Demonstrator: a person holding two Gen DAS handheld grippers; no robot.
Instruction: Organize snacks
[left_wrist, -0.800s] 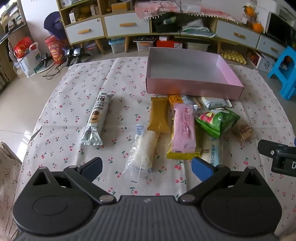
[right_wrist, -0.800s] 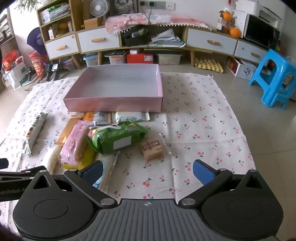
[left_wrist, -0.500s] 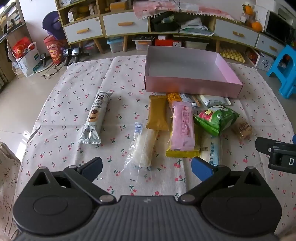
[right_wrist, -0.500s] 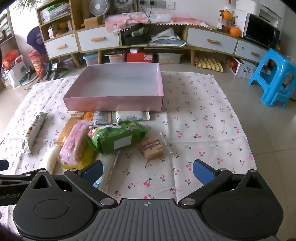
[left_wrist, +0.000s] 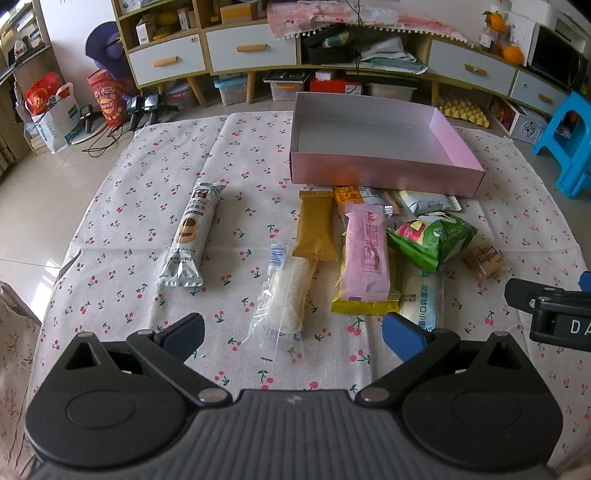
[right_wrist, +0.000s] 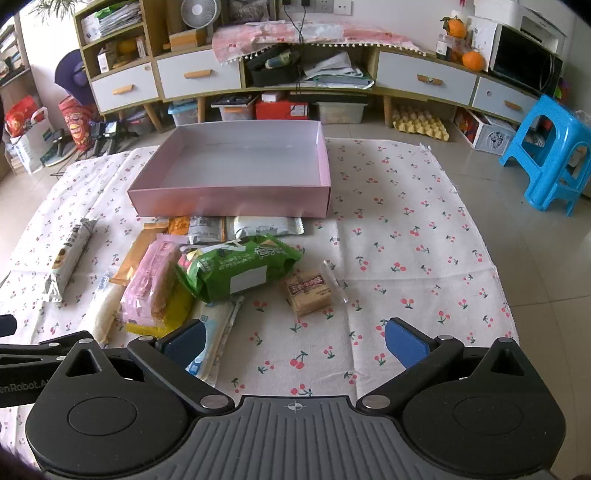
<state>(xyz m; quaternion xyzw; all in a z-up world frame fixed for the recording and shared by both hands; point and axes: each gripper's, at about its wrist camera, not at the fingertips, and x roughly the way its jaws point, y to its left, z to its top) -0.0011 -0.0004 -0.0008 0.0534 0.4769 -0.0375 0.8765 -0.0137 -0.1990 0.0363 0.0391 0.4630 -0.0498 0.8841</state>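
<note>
Cherry-print cloth (left_wrist: 155, 206) covering the counter, its right and near-right parts bare in the right wrist view. Pink box (left_wrist: 373, 173) at the far centre of the cloth, open-topped with nothing inside, its near wall just beyond the snacks.

Snacks lie in a cluster between the box and both claws. Green bag (right_wrist: 240, 267) at the cluster's right, resting over a pale blue-printed packet (right_wrist: 216, 332). Pink packet (left_wrist: 367, 251) lies lengthwise on a yellow packet (left_wrist: 364, 305). Mustard-brown packet (left_wrist: 314, 223) to its left, overlapping the far end of a clear-wrapped white roll (left_wrist: 286, 295). Grey biscuit tube (left_wrist: 192, 234) lies apart at the left, with bare cloth around it. White pouch (right_wrist: 264, 225) and an orange packet (left_wrist: 351, 194) sit against the box's near wall. Small brown block (right_wrist: 308, 291) lies just right of the green bag, with bare cloth to its right.

Left claw (left_wrist: 293, 334): jaws spread wide, holding nothing, above the near end of the white roll. Right claw (right_wrist: 295, 341): jaws spread wide, holding nothing; its left pad (right_wrist: 184, 341) over the pale packet, the brown block just beyond the gap.
</note>
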